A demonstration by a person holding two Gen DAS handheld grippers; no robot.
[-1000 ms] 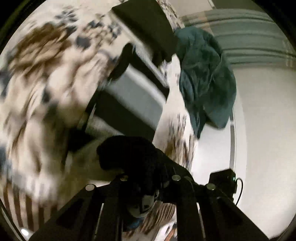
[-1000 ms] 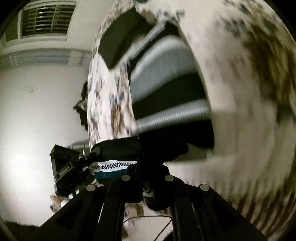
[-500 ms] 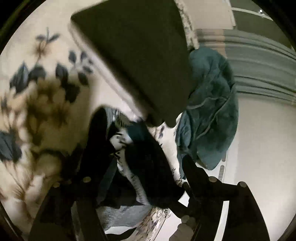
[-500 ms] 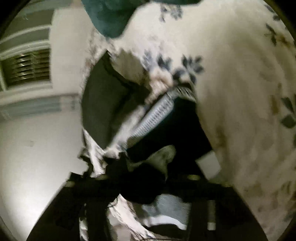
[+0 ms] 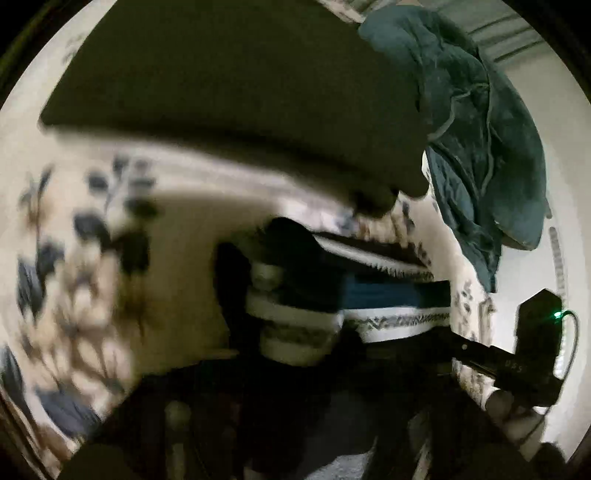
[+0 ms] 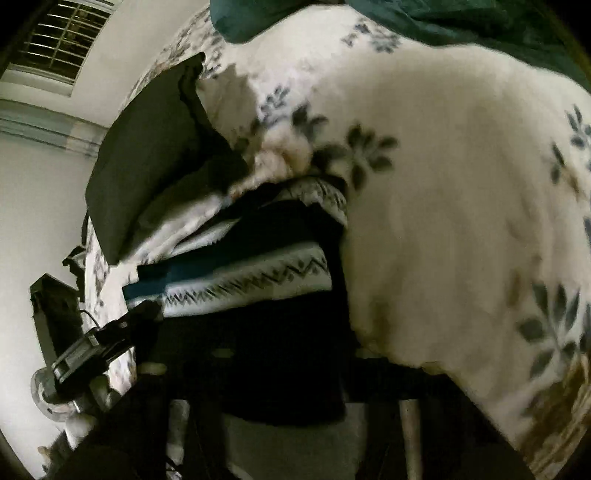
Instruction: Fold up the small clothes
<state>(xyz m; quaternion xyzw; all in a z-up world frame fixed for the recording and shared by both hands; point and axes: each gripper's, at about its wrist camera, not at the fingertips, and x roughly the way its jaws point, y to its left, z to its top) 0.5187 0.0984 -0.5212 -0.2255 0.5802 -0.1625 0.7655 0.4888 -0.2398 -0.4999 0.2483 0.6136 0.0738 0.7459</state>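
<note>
A small black sweater with white zigzag and teal bands lies folded on the floral bedspread. My left gripper points steeply down at the sweater's left end. Its jaws are closing, and a bunched fold with a white band is pinched between them. My right gripper points down at the right end, its jaws closing on black cloth that fills the gap. Both sets of fingers are dark against the dark cloth. Each view shows the other gripper's body at its edge.
A dark pillow lies just beyond the sweater. A teal blanket is heaped near the bed's far edge. A white wall and a window with blinds stand behind the bed.
Both grippers swung down and forward with the raised sweater edge, spread their jaws over the bed, and have narrowed again on the cloth. The sweater now lies folded, nearer the pillow.
</note>
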